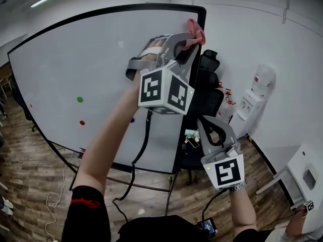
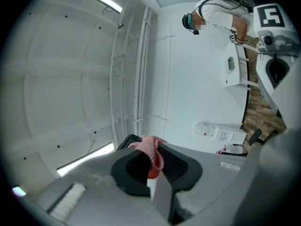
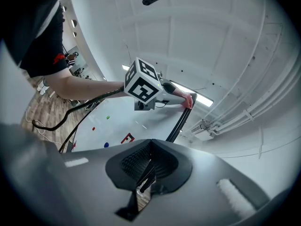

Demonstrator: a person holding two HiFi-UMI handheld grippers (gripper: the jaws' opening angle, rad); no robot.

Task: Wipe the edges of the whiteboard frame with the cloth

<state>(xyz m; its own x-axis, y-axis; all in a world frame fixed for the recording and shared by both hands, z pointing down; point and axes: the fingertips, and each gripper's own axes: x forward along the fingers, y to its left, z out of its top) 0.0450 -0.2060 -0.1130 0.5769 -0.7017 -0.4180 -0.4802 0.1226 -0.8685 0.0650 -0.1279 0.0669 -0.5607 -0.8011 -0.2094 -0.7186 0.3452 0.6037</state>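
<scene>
A large whiteboard with a black frame stands in front of me. My left gripper is raised to the frame's top right corner, shut on a pink cloth pressed against that corner. In the left gripper view the pink cloth is pinched between the jaws. The right gripper view shows the cloth at the frame's corner from below. My right gripper hangs lower, to the right of the board, with its jaws closed on nothing.
Black office chairs stand behind the board's right edge. A water dispenser is against the right wall. Coloured magnets dot the board. Cables trail over the wooden floor. A person is across the room.
</scene>
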